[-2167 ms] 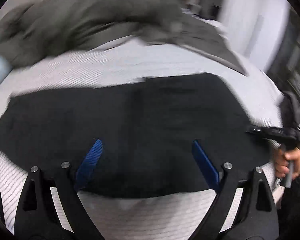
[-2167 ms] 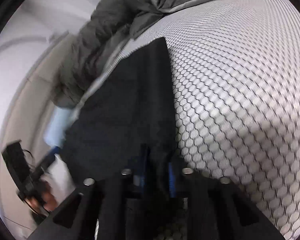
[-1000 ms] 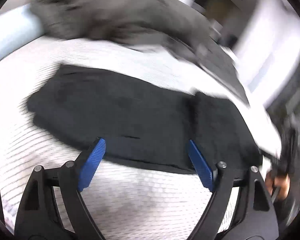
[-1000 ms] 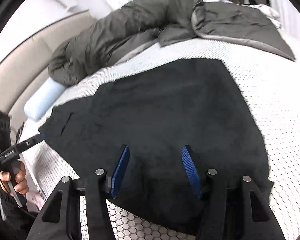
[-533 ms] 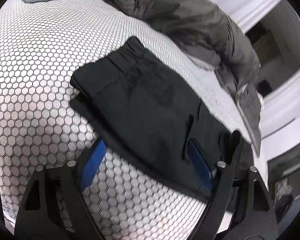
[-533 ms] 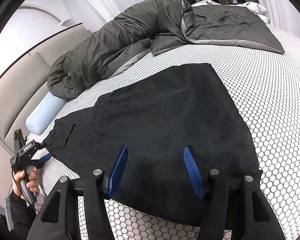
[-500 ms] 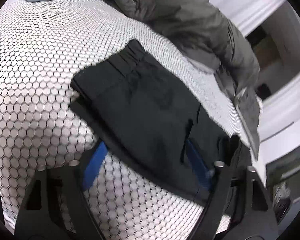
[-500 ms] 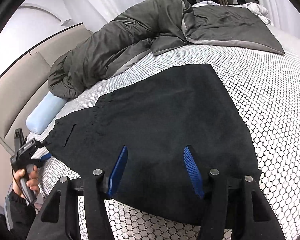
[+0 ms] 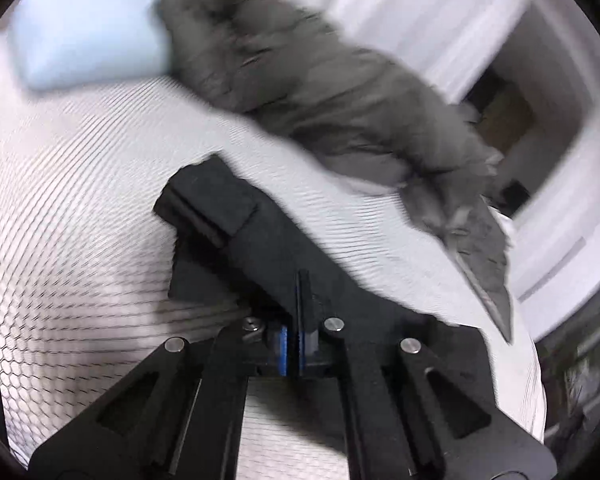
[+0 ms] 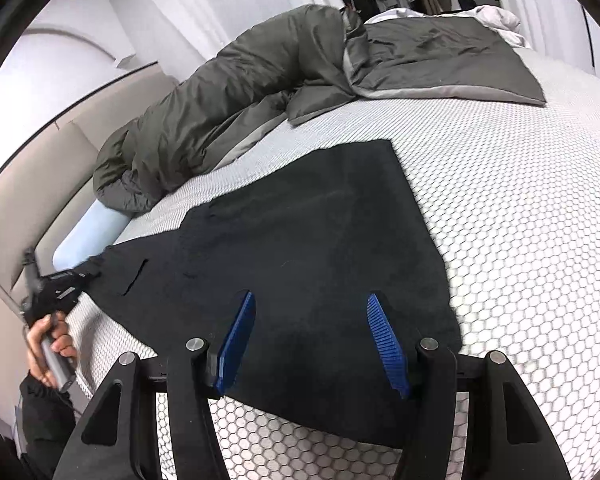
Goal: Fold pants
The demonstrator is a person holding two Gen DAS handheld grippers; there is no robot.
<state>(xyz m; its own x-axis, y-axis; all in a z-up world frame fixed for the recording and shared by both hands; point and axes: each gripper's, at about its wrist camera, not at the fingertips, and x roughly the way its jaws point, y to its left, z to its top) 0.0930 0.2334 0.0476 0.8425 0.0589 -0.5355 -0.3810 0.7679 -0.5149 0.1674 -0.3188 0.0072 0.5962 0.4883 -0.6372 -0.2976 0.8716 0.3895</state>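
Note:
Black pants (image 10: 320, 232) lie flat on the white honeycomb mattress (image 10: 520, 220), folded lengthwise. My right gripper (image 10: 310, 340) hovers open over their near edge, its blue pads (image 10: 236, 340) well apart with only fabric below them. In the same view my left gripper (image 10: 76, 280) sits at the far left, pinching the pants' corner, with a hand (image 10: 52, 344) on its handle. The left wrist view is blurred: my left gripper (image 9: 300, 292) is shut, and the black pants (image 9: 240, 232) are bunched between and over its pads, raised off the sheet.
A grey duvet (image 10: 240, 112) is heaped along the back of the bed, also the grey duvet (image 9: 320, 80) in the left wrist view. A pale blue bolster (image 10: 92, 232) lies against the beige headboard (image 10: 20, 200). Bare mattress stretches to the right of the pants.
My left gripper has shut on the pants' corner and lifted it, bunching the fabric. My right gripper stays open and has shifted slightly over the cloth.

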